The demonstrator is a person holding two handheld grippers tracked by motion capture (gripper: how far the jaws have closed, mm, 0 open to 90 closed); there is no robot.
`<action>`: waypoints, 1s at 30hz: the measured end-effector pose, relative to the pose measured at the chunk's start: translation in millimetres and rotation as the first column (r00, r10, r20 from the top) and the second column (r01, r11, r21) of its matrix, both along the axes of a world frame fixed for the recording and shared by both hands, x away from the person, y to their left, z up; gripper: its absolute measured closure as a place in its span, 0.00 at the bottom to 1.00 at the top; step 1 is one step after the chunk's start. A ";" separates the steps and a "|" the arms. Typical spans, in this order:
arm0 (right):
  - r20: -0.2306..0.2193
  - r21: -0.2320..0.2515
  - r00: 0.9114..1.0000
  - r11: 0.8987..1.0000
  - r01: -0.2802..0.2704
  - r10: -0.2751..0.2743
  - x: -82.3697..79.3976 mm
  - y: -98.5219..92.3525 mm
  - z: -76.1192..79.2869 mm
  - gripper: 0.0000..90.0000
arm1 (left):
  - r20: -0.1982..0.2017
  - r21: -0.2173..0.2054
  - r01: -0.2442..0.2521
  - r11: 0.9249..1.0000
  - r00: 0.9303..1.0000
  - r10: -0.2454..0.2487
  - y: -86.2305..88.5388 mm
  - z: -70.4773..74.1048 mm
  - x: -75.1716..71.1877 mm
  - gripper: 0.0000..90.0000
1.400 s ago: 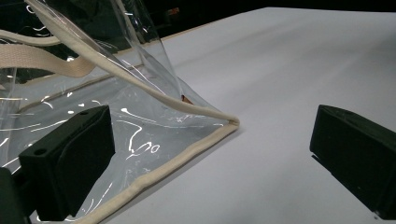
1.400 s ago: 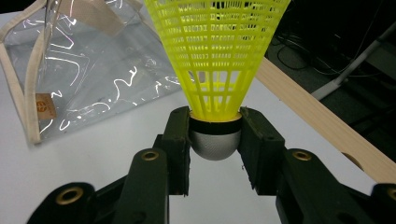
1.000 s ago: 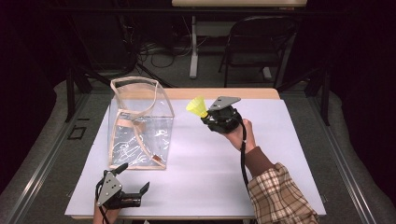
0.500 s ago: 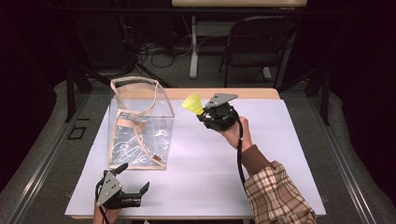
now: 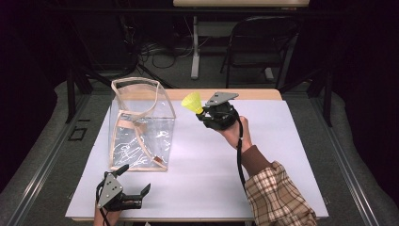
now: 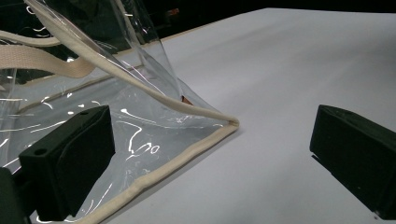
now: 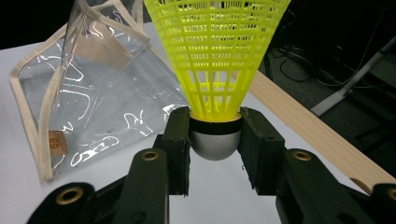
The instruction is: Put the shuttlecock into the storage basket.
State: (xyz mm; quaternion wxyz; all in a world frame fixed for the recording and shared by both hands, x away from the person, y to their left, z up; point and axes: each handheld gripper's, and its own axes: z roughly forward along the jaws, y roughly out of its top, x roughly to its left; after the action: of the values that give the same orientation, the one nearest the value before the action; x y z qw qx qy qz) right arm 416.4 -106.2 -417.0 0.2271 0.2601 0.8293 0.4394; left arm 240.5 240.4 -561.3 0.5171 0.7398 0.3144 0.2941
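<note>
Right gripper [image 7: 215, 140] clamps the yellow mesh plastic shuttlecock [image 7: 217, 60] beside the clear plastic cloth-trimmed bag [image 5: 141, 122], not in yet; left gripper [image 5: 134, 186] waits, jaws apart.

The right gripper [image 5: 203, 114] is raised on an outstretched forearm in a plaid sleeve, jaws clamped. The left gripper [image 5: 136, 181] rests low at the near edge, jaws spread wide.

A: The shuttlecock [image 7: 219, 60] runs off the frame at twelve o'clock in the right gripper view, so its rim is lost.

B: And the clear bag [image 6: 93, 116] is cut off towards nine o'clock in the left gripper view; its small brown tag [image 6: 187, 100] is perhaps a label, too tiny to read.
</note>
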 end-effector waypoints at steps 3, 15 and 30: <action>0.000 0.005 1.000 1.000 -0.001 0.001 0.4 0.5 1.2 0.72 | 0.000 -0.001 0.000 1.000 1.000 0.000 0.0 0.0 -0.1 0.00; 0.007 0.019 1.000 1.000 -0.003 0.003 1.9 4.6 6.2 0.72 | -0.001 -0.002 0.000 1.000 1.000 0.000 -0.1 0.0 -0.1 0.00; 0.005 0.043 1.000 0.999 -0.010 0.010 5.4 10.8 10.1 0.72 | -0.001 -0.002 0.000 1.000 1.000 0.000 -0.1 0.0 0.1 0.00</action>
State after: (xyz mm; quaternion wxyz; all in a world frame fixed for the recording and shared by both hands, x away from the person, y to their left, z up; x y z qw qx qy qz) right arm 421.7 -95.4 -407.0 0.2213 0.2597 0.8203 0.4590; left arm 240.6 240.3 -561.3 0.5176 0.7394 0.3149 0.2936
